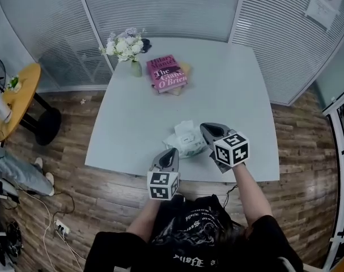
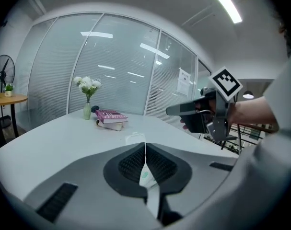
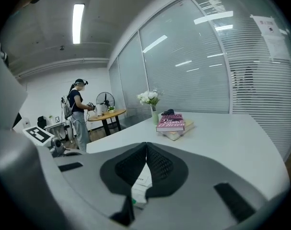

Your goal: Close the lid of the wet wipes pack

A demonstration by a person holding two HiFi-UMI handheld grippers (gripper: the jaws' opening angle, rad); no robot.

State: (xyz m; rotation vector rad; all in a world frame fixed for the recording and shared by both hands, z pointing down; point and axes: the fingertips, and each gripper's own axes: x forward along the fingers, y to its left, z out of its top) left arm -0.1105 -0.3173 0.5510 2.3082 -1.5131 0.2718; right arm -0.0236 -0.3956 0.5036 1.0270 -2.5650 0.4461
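The wet wipes pack (image 1: 185,142) lies near the front edge of the white table (image 1: 228,84), and its white lid flap (image 1: 186,127) stands raised at the far side. My left gripper (image 1: 173,151) hovers at the pack's near left with its jaws shut and nothing between them. My right gripper (image 1: 203,128) is at the pack's right, also shut and empty. In the left gripper view, the pack (image 2: 146,176) shows below the closed jaws, the lid flap (image 2: 134,138) shows beyond them, and the right gripper (image 2: 172,110) is at the right. The right gripper view shows the pack (image 3: 139,186) beneath its closed jaws.
A pink book on a small stack (image 1: 168,72) and a vase of white flowers (image 1: 127,48) stand at the table's far side. A round yellow side table (image 1: 16,98) is on the floor at the left. A person (image 3: 78,112) stands by it in the right gripper view.
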